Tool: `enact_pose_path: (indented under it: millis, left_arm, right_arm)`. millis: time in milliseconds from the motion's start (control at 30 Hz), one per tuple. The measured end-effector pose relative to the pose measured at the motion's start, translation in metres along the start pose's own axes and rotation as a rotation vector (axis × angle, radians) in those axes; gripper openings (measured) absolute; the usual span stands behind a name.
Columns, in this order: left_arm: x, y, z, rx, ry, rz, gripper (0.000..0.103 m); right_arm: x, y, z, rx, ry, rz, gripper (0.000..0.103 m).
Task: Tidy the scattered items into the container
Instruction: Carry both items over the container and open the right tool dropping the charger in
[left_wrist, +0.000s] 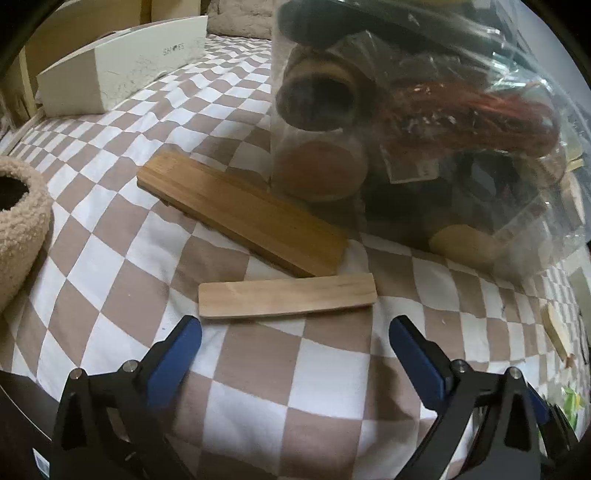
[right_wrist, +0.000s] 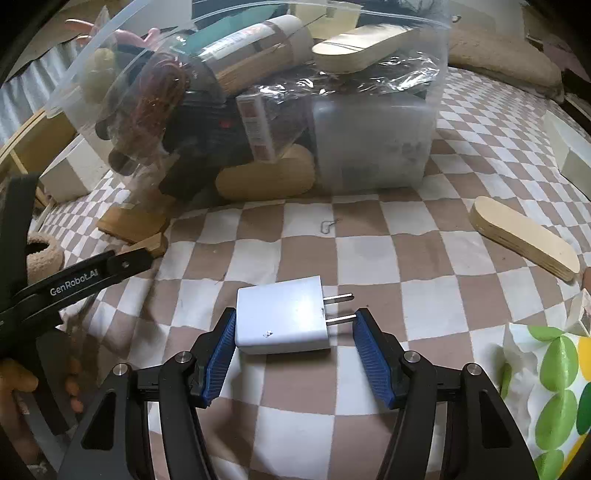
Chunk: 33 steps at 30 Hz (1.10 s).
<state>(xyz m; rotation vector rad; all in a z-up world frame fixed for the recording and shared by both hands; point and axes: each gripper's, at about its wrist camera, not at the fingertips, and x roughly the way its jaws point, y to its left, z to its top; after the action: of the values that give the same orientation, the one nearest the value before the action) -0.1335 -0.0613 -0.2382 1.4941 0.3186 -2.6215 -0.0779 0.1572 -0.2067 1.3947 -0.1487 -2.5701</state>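
A clear plastic container (left_wrist: 424, 122) (right_wrist: 373, 144), packed full of items, stands on the checkered bedsheet. My left gripper (left_wrist: 295, 326) is open just short of a pale wooden strip (left_wrist: 287, 299), with nothing between its pads. A darker wooden board (left_wrist: 240, 212) lies past the strip, against the container. My right gripper (right_wrist: 294, 325) is shut on a white plug charger (right_wrist: 282, 319). One pad presses the charger's body and the other presses a prong tip. One of the left gripper's fingers (right_wrist: 110, 267) shows at the left edge of the right wrist view.
A white shoe box (left_wrist: 122, 66) stands at the far left and a fluffy beige slipper (left_wrist: 20, 221) at the left edge. A wooden sole-shaped piece (right_wrist: 524, 240) lies right of the charger. A leaf-print cloth (right_wrist: 554, 373) covers the near right corner.
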Motion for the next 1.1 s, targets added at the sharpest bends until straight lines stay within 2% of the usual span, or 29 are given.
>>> enact_pose_path:
  millis: [133,233,367,567,733,933,1100]
  left_arm:
    - [0.008,-0.003,0.007,-0.046,-0.016,0.049,0.103]
    - [0.013,-0.002,0.013,-0.088,-0.038,0.052,0.102]
    - [0.016,-0.002,0.013,-0.049,-0.052,0.067,0.100]
    - [0.011,0.003,0.014,-0.048,-0.050,0.021,0.100]
    - [-0.006,0.012,0.013,-0.062,-0.047,-0.063,0.100]
    - [-0.044,0.024,0.020,-0.051,-0.137,-0.114,0.100]
    - [-0.073,0.013,0.029,-0.037,-0.226,-0.156,0.100]
  right_arm:
    - [0.002,0.002,0.001,-0.005,0.004,-0.002,0.064]
    - [0.002,0.003,0.001,-0.005,0.003,0.001,0.064]
    - [0.001,0.003,0.002,0.002,-0.001,0.007,0.064]
    - [-0.011,0.003,0.005,0.012,-0.041,0.015,0.064]
    - [-0.028,-0.001,0.007,0.034,-0.086,0.036,0.064]
    - [-0.065,-0.003,0.019,0.047,-0.178,0.077,0.064]
    - [-0.090,0.001,0.032,0.024,-0.243,0.052,0.064]
